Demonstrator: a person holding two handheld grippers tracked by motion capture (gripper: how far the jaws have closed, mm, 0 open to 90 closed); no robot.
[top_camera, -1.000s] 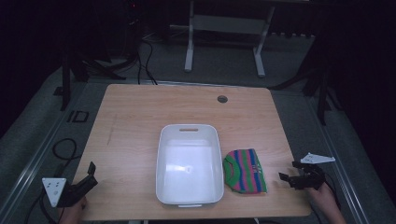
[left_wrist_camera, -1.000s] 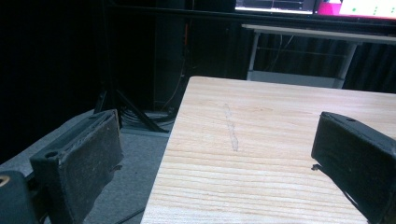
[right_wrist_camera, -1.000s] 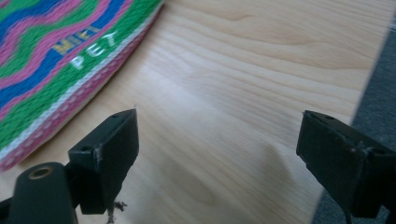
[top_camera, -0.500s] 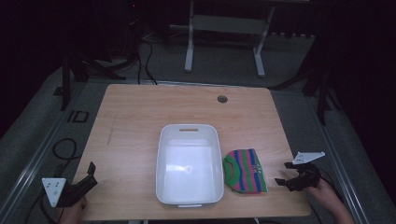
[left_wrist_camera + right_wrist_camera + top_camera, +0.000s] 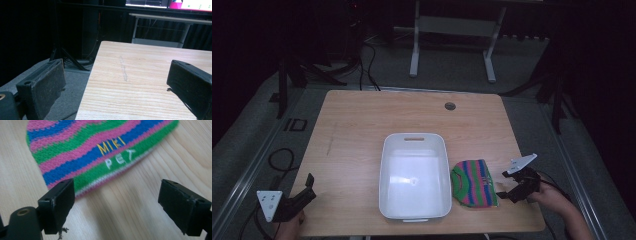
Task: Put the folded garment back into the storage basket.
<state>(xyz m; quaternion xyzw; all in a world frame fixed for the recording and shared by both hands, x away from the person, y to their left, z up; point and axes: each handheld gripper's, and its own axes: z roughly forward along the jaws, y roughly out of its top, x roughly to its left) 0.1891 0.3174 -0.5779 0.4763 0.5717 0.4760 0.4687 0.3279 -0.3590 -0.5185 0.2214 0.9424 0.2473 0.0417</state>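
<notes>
Your right gripper (image 5: 117, 207) has its jaws spread wide with nothing between them but bare wood; your left gripper (image 5: 117, 85) is just as open, idle at the near left corner of the table (image 5: 362, 130), well apart from the work.

The striped knit hat (image 5: 473, 183) lies flat on the table, just right of the white tub (image 5: 414, 215) and touching or almost touching its right wall. From the right gripper view, its near hem (image 5: 100, 186), a pale band under the green stripe with the stitched letters, sits just beyond your left jaw tip, while your right jaw stands over plain wood off to the side. So the hat is ahead of the opening and offset to its left, not yet inside it.

Expect it to be light, soft and floppy: it should sag and fold when lifted, and nothing about it looks fragile or slippery. The knit ought to give the pads good purchase. Take it at the hem edge nearest you, where the fabric looks doubled and thicker, and pinch both layers so it does not peel open.
</notes>
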